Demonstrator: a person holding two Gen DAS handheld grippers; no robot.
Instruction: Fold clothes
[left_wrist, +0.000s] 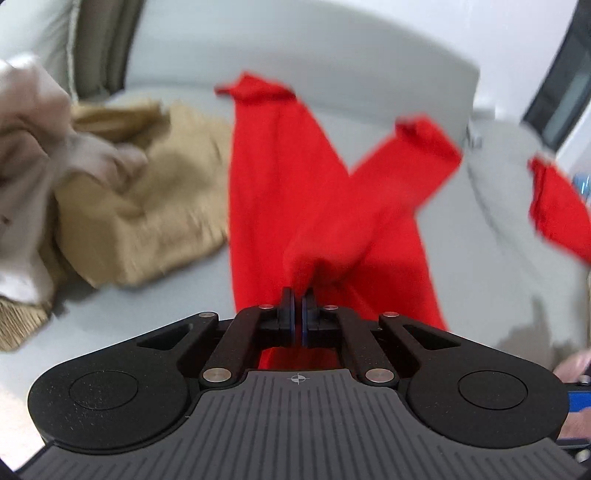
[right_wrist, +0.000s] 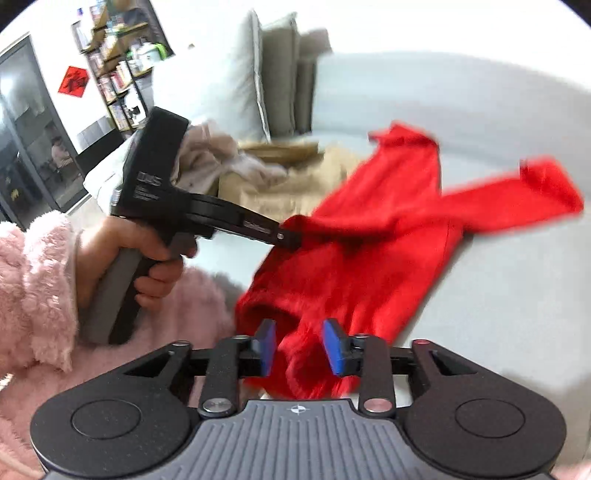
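Between the left gripper's (left_wrist: 298, 295) pressed-together pads, a bunch of the red sweater (left_wrist: 295, 192) is pinched.

Beside it the right gripper (right_wrist: 299, 345) stands with blue pads (right_wrist: 334, 347) spread apart over the sweater's near edge, gripping nothing; the garment lies crumpled on the pale grey sofa (right_wrist: 480, 302), sleeves flung outward; a tan garment (left_wrist: 147, 214) and beige clothes (left_wrist: 33, 129) sit heaped to the left; a pink fluffy sleeve (right_wrist: 33, 280) covers the arm.

Both grippers are matte black, with round side discs, silver pivot screws and a grey ribbed plate bearing a small crosshair mark. The right gripper (right_wrist: 299, 347) has blue pads on its fingers (right_wrist: 266, 347). The left gripper (right_wrist: 290, 239), at mid-left, has a grey-and-black pistol grip and faint white lettering. A fluffy pink sleeve (right_wrist: 33, 280) fills the left edge.
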